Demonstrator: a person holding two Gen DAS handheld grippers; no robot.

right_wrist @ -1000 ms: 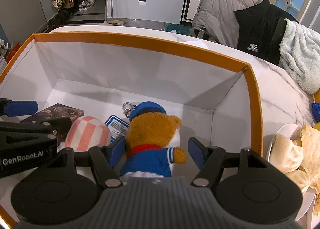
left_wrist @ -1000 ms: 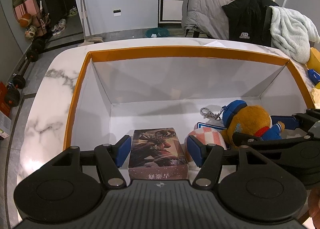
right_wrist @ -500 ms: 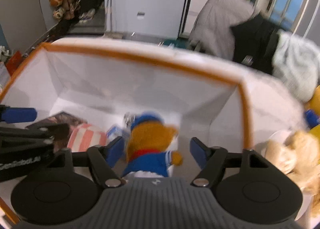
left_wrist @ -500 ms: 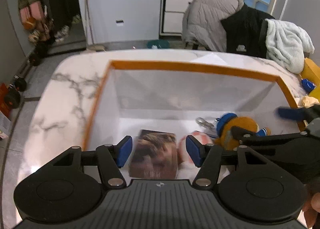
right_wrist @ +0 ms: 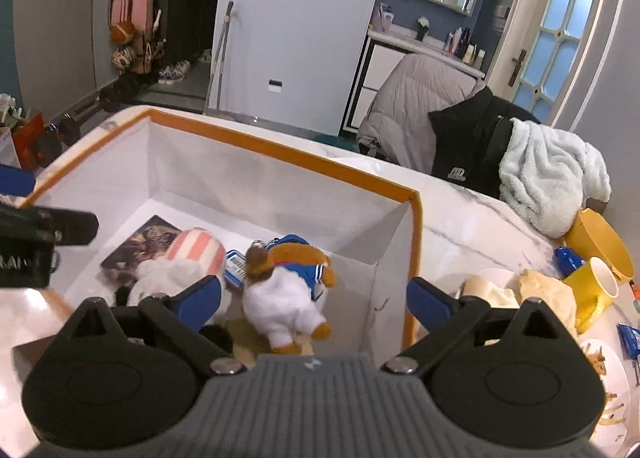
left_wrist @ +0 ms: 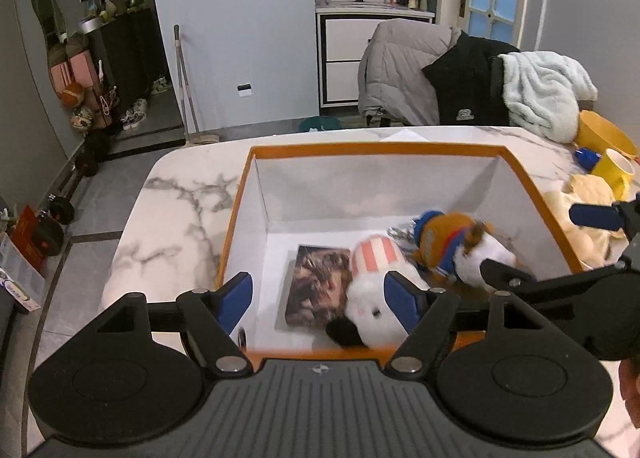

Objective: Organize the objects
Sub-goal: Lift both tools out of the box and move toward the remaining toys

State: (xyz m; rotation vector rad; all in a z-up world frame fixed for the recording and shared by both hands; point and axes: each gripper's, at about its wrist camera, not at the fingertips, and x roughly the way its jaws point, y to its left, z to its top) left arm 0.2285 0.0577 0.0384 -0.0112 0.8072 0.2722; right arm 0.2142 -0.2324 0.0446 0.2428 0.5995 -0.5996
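Observation:
An orange-rimmed white box (left_wrist: 376, 150) (right_wrist: 280, 150) stands on the marble table (left_wrist: 180, 210). On its floor lie a dark picture-printed card box (left_wrist: 316, 282) (right_wrist: 140, 242), a white plush with a pink-striped hat (left_wrist: 374, 258) (right_wrist: 196, 250), and a brown bear plush in a blue sailor suit (left_wrist: 440, 242) (right_wrist: 288, 290). My left gripper (left_wrist: 318, 298) hovers above the box's near edge, jaws opening, and its pads touch nothing. My right gripper (right_wrist: 314, 300) hangs over the bear, jaws opening wide, and the bear lies loose below.
Right of the box are a plate of pale flatbread (right_wrist: 500, 290), a yellow cup (right_wrist: 596, 286) and a larger yellow vessel (right_wrist: 596, 234). Jackets and a fleece (right_wrist: 552, 174) hang on chairs behind the table. The table's left edge drops to a grey floor.
Both grippers pulled back and up out of the box and widened their jaws. The left let go of the card box, the right let go of the bear, which now lies tipped over.

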